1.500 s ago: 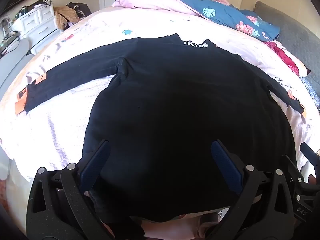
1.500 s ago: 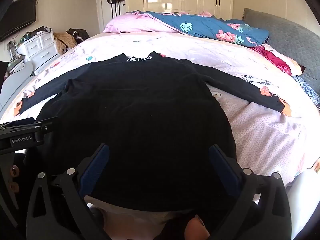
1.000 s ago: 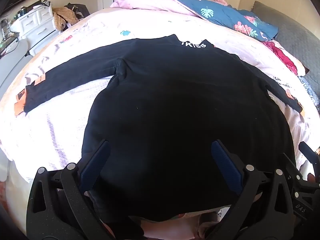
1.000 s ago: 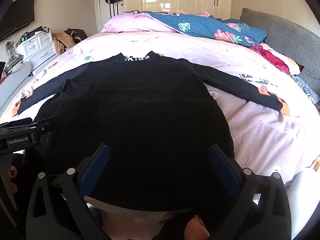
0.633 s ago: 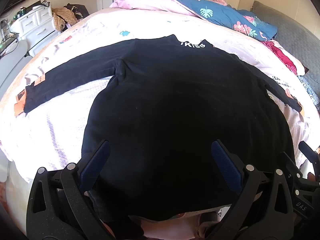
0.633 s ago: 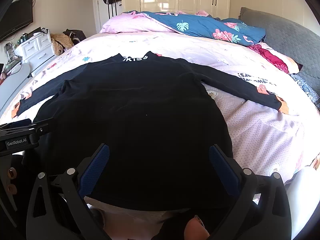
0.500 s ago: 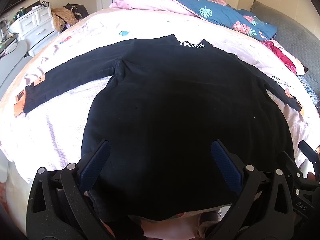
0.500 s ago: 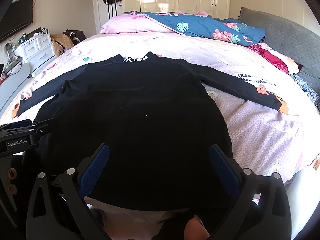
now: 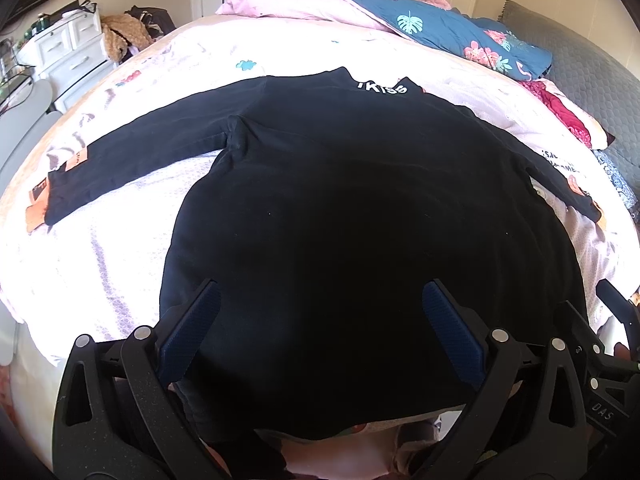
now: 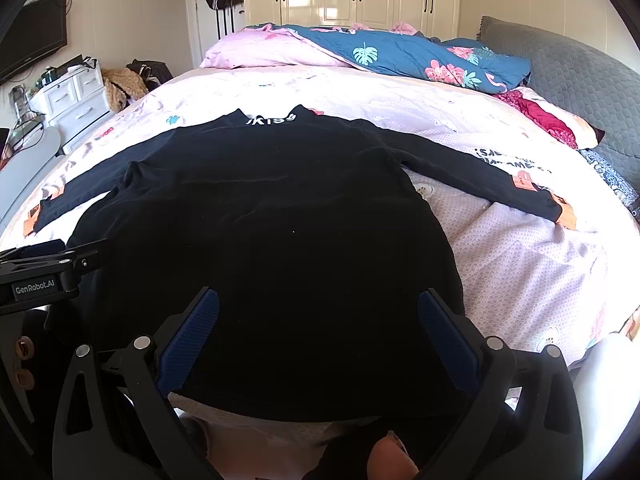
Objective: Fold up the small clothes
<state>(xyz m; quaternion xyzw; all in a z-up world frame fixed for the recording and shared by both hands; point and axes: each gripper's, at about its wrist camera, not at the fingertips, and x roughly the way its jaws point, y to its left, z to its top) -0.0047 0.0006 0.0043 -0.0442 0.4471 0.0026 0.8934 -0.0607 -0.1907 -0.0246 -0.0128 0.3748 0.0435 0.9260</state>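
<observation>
A black long-sleeved top (image 9: 340,208) lies spread flat on the bed, collar with white lettering at the far end, both sleeves stretched out sideways. It also shows in the right wrist view (image 10: 272,232). My left gripper (image 9: 320,308) is open, its blue pads wide apart over the hem's left part. My right gripper (image 10: 318,312) is open over the hem's right part. Neither holds cloth. The left sleeve cuff (image 9: 52,200) has orange tags, as does the right cuff (image 10: 556,208).
The pink-white bedsheet (image 10: 520,264) surrounds the top. A blue floral quilt (image 10: 420,60) and pink pillow (image 10: 260,52) lie at the bed's far end. A grey headboard (image 10: 568,76) is at right. White drawers (image 10: 68,96) stand at left.
The right wrist view has risen a little, showing more of the room. The top and both grippers' jaws have not changed.
</observation>
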